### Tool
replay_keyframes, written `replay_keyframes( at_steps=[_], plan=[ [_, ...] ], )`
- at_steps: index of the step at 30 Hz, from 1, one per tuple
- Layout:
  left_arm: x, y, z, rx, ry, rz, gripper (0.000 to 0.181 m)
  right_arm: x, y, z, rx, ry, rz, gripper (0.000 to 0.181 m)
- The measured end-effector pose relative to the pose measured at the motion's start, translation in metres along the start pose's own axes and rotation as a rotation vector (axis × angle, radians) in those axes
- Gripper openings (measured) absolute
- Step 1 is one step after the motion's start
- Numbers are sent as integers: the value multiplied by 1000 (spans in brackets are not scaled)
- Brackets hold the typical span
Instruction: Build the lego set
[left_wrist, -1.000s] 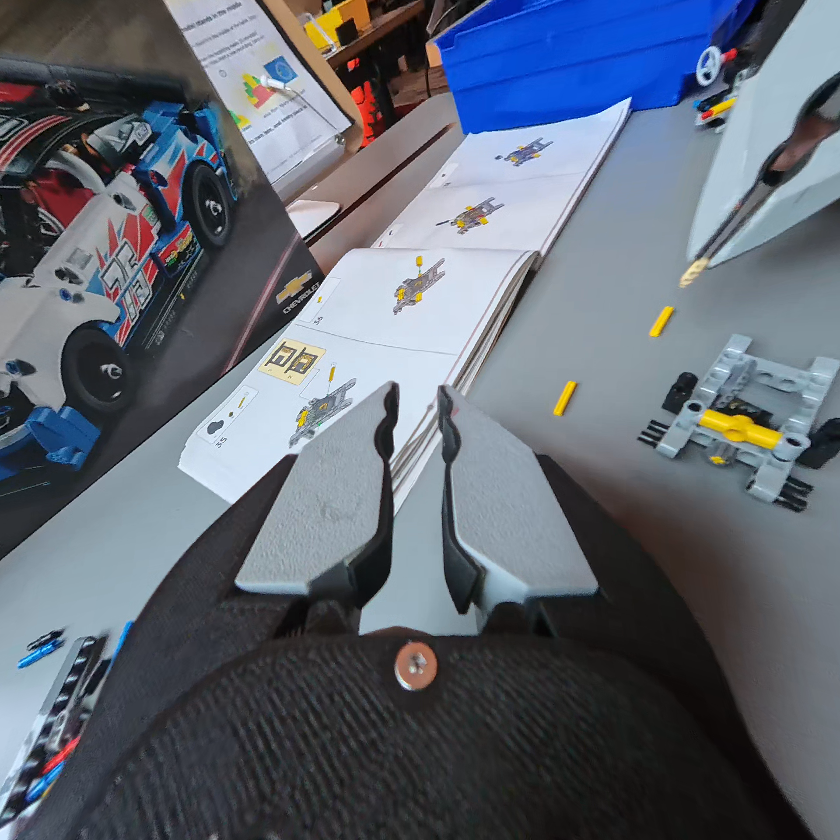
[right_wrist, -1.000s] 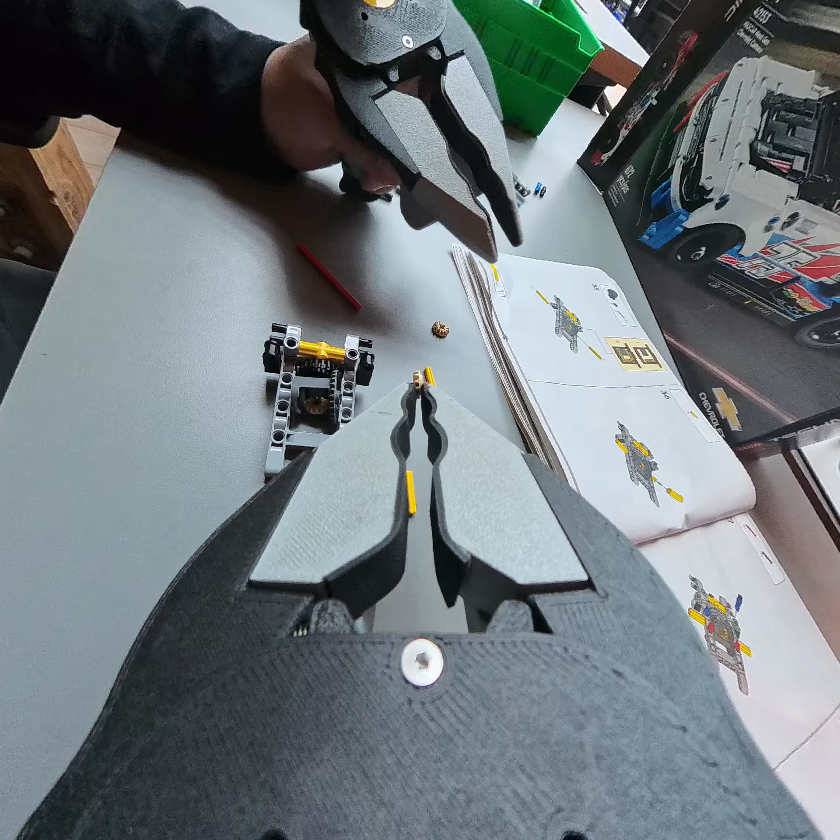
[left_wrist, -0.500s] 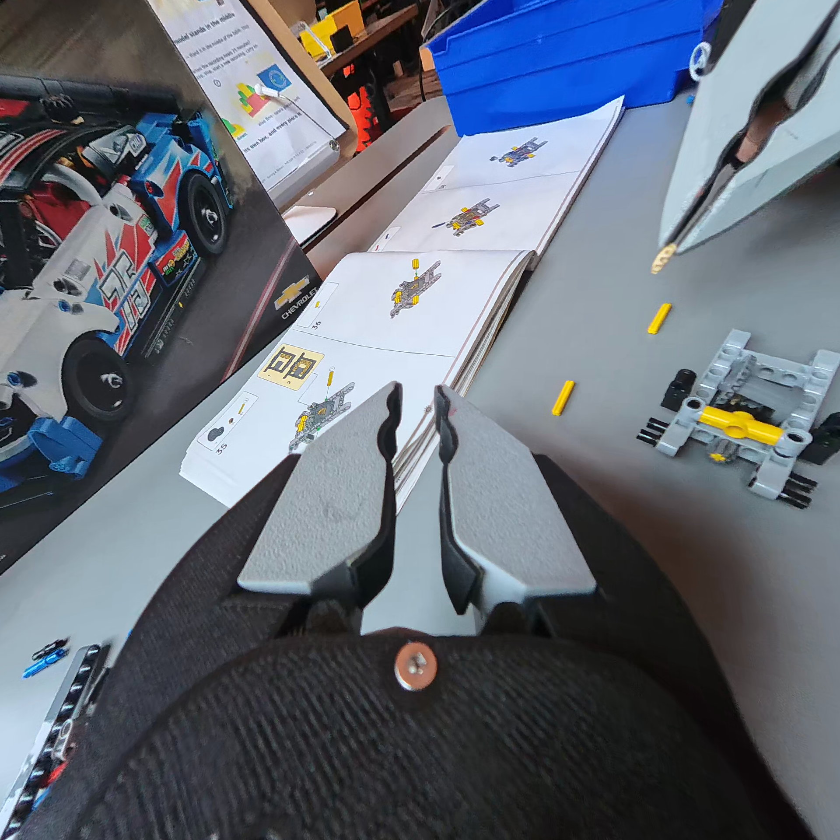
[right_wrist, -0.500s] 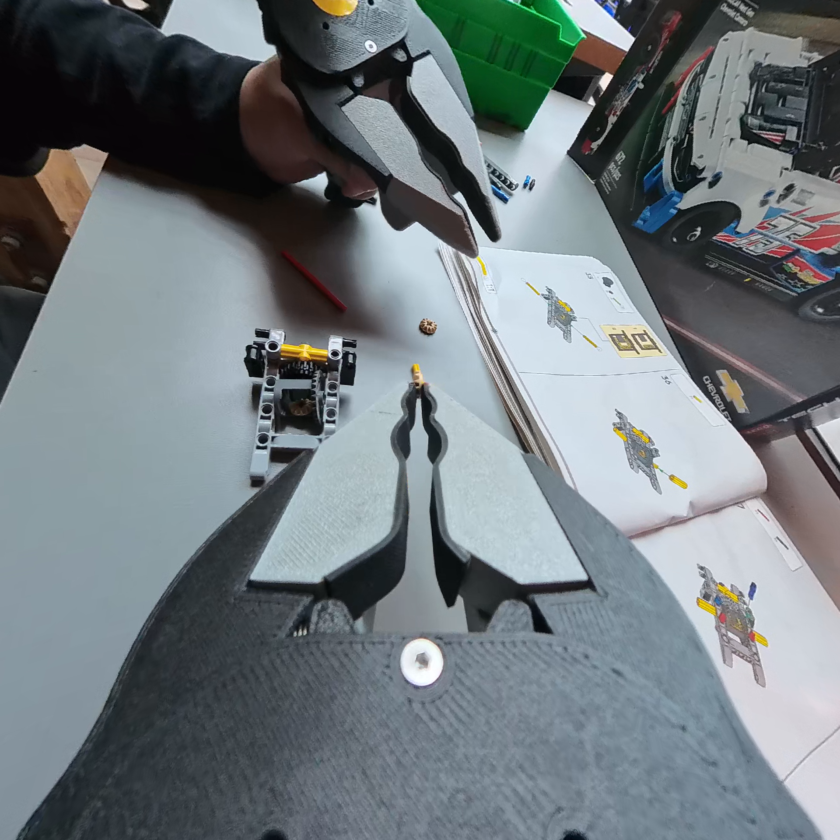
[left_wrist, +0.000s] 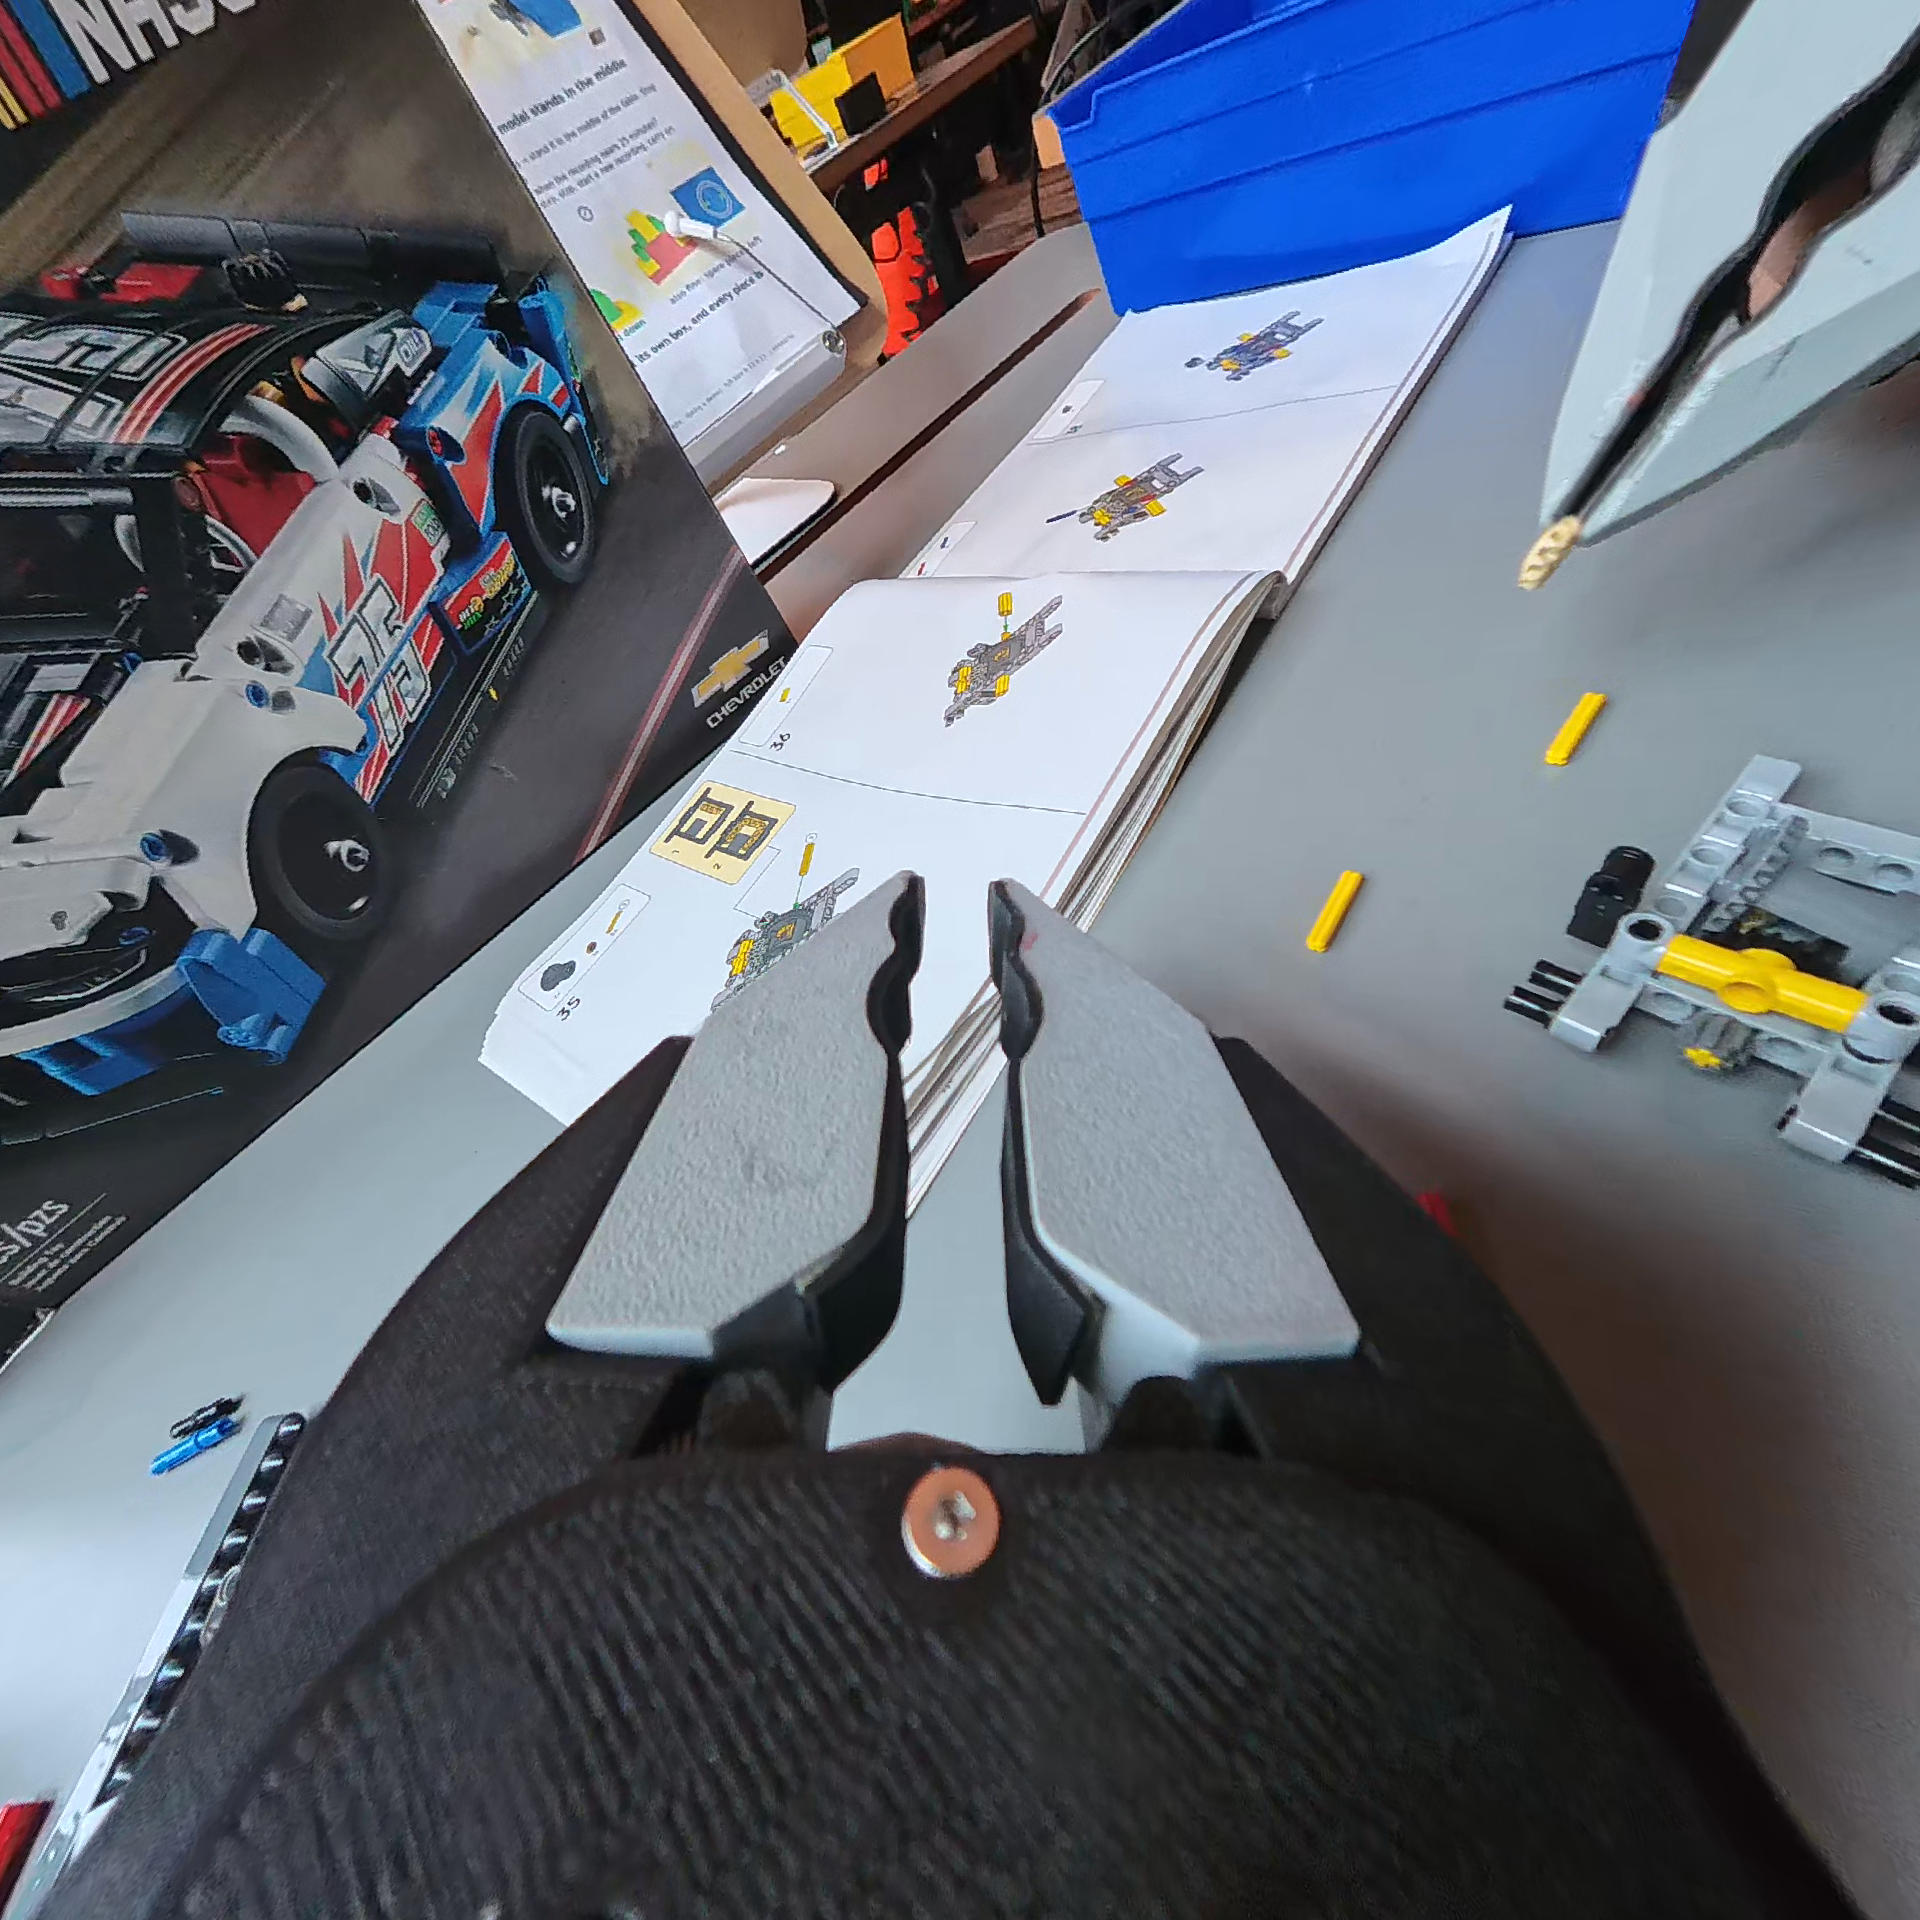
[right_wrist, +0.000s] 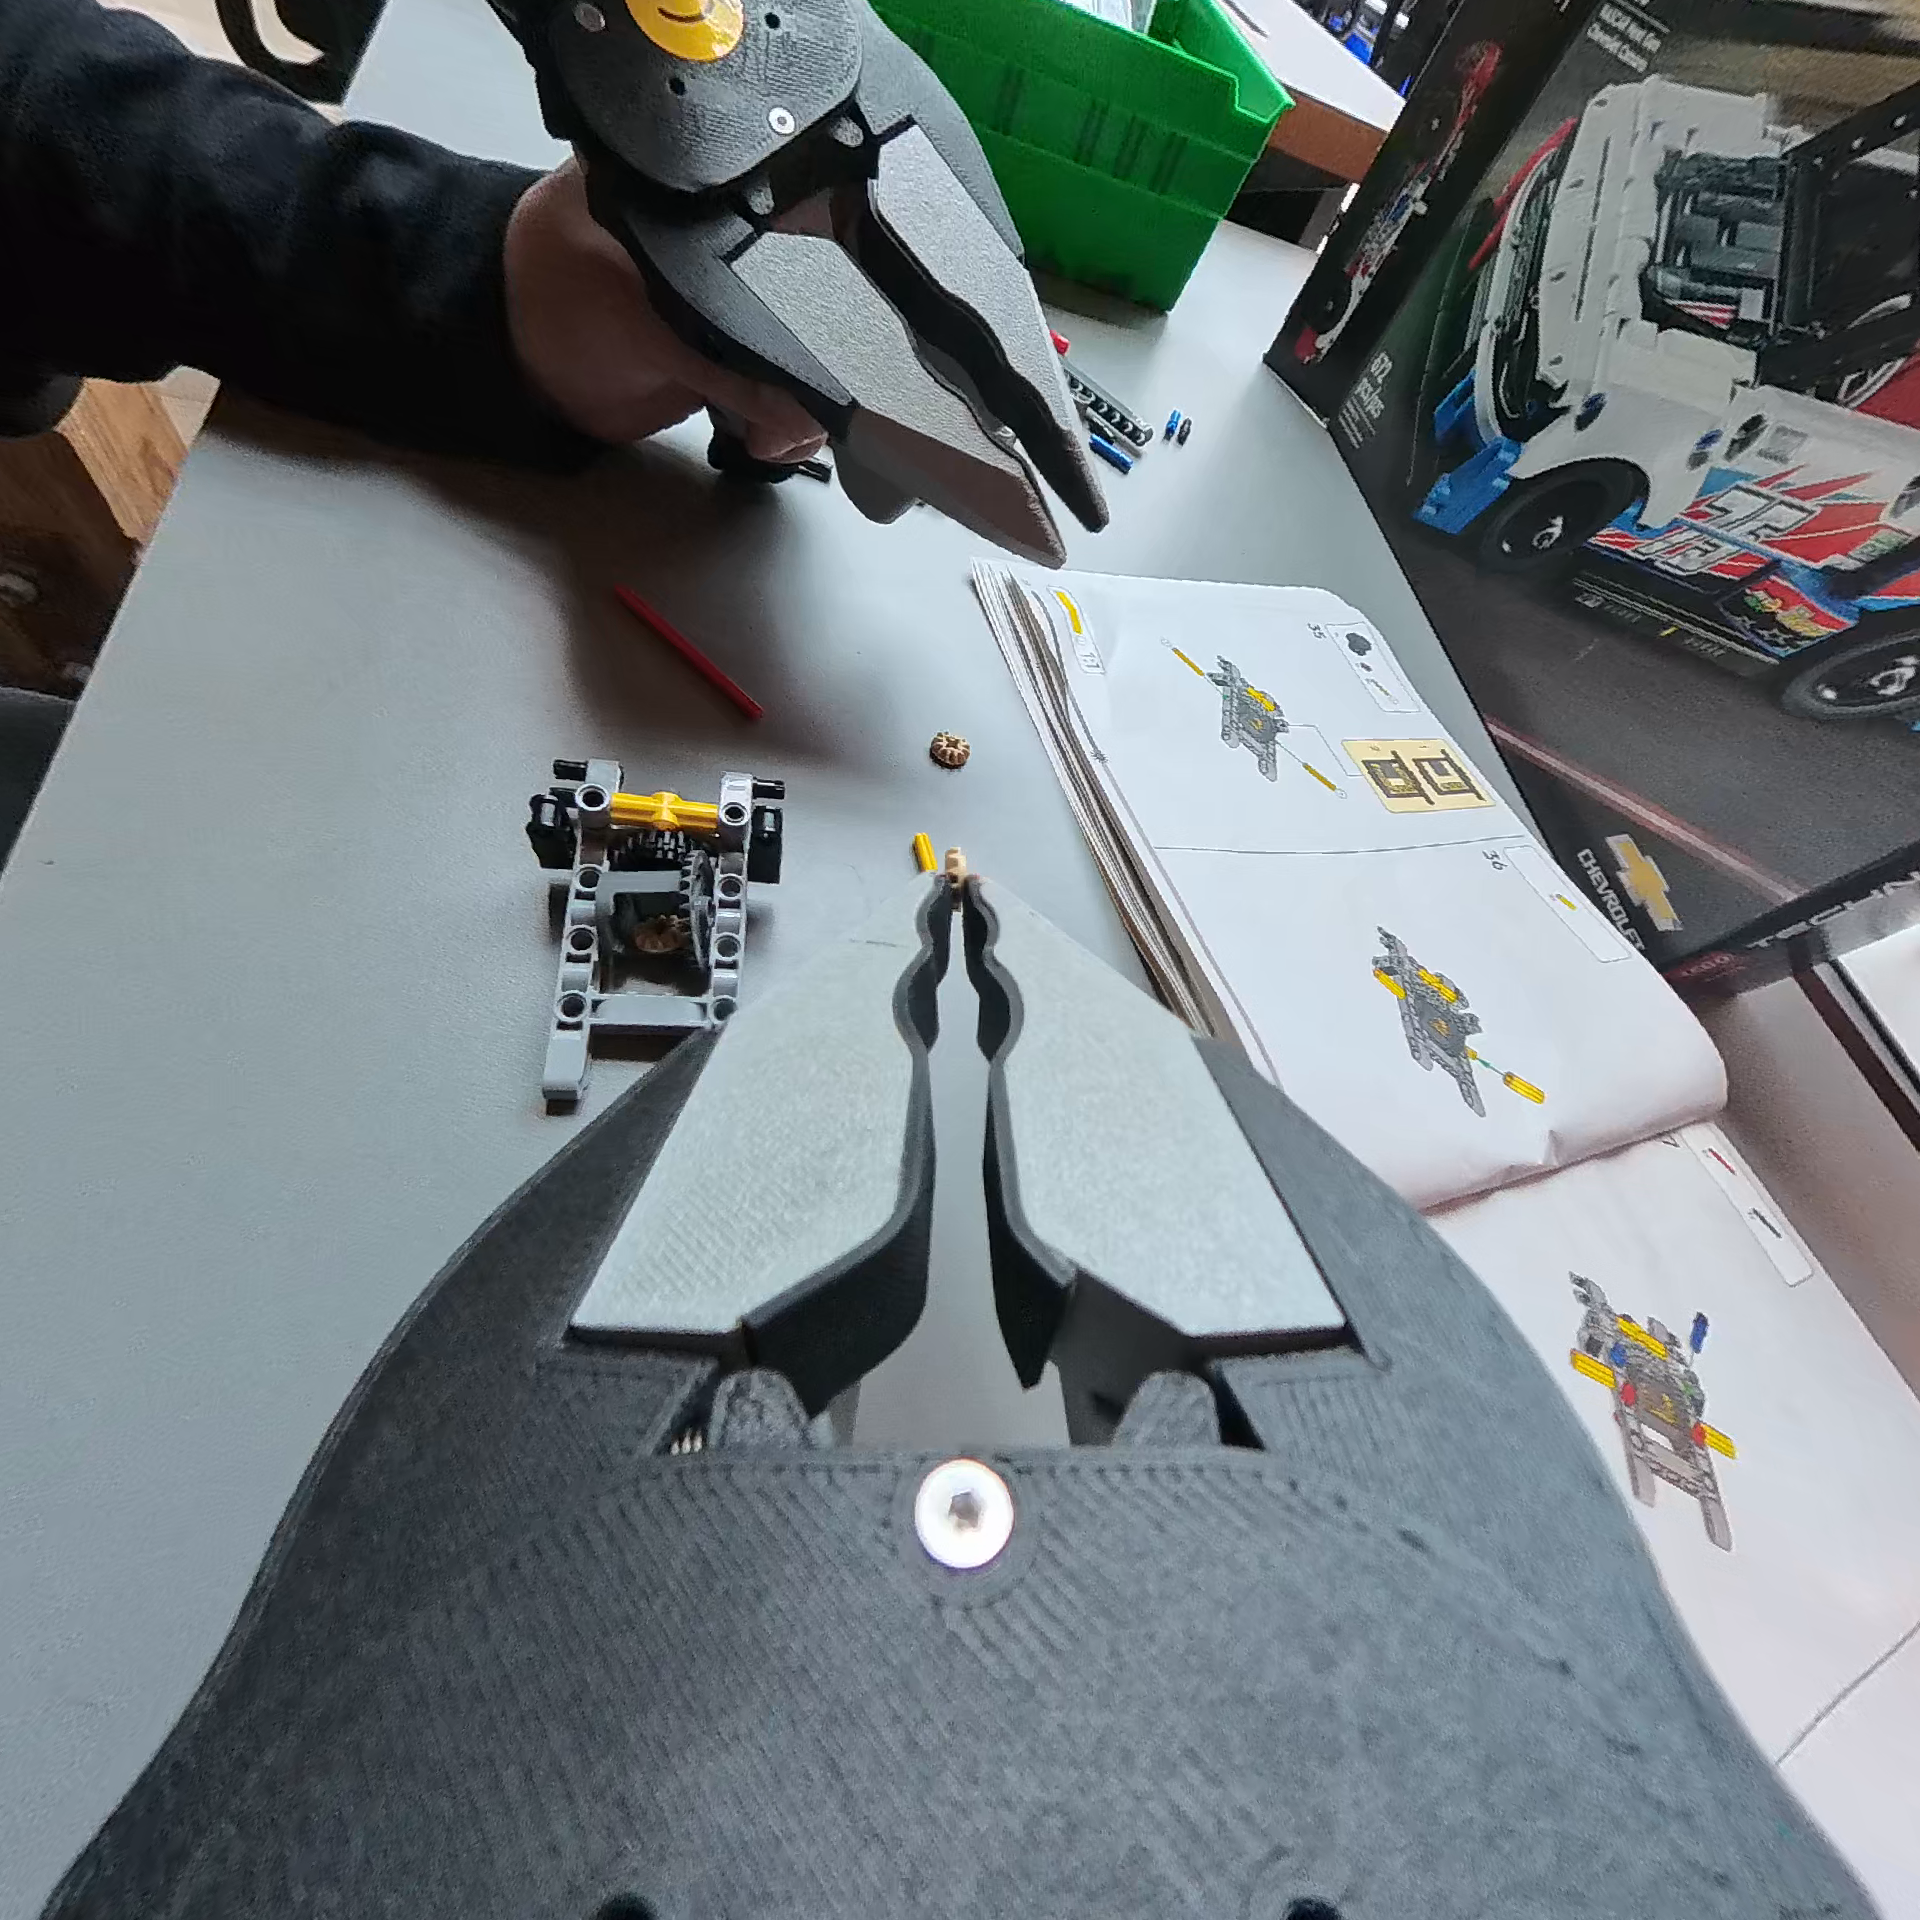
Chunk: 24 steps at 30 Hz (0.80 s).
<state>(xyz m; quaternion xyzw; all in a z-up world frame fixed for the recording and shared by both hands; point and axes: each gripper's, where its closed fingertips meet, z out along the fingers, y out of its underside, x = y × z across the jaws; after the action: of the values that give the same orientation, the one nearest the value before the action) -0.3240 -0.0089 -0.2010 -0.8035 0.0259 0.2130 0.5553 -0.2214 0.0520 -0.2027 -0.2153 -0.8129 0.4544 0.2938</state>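
Tan gear (right_wrist: 957, 871) pinched in R gripper (right_wrist: 957, 885) tips; L gripper (left_wrist: 954, 902) slightly apart, empty.

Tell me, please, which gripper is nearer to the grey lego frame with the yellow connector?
Right. The right gripper, shut on a small tan gear, hovers just beside the grey lego frame. The left gripper hangs farther off, above the instruction booklet's edge.

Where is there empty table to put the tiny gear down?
Widest bare table: left of the grey frame, out to the table edge. A smaller patch lies between the frame and the open booklet, but a yellow pin and a tan gear sit there. It is crowded by the red axle.
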Motion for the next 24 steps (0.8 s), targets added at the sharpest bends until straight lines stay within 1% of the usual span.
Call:
replay_keyframes(
  at_steps=[7, 15, 24],
  plan=[
    [3, 1, 1, -12, 1, 18, 8, -3, 0, 0, 2, -17, 14, 0],
    [5, 3, 3, -24, 15, 31, 8, -3, 6, 3, -23, -28, 19, 0],
    [10, 5, 4, -40, 20, 70, 7, -6, 9, 8, -46, -31, -3, 0]
  ],
)
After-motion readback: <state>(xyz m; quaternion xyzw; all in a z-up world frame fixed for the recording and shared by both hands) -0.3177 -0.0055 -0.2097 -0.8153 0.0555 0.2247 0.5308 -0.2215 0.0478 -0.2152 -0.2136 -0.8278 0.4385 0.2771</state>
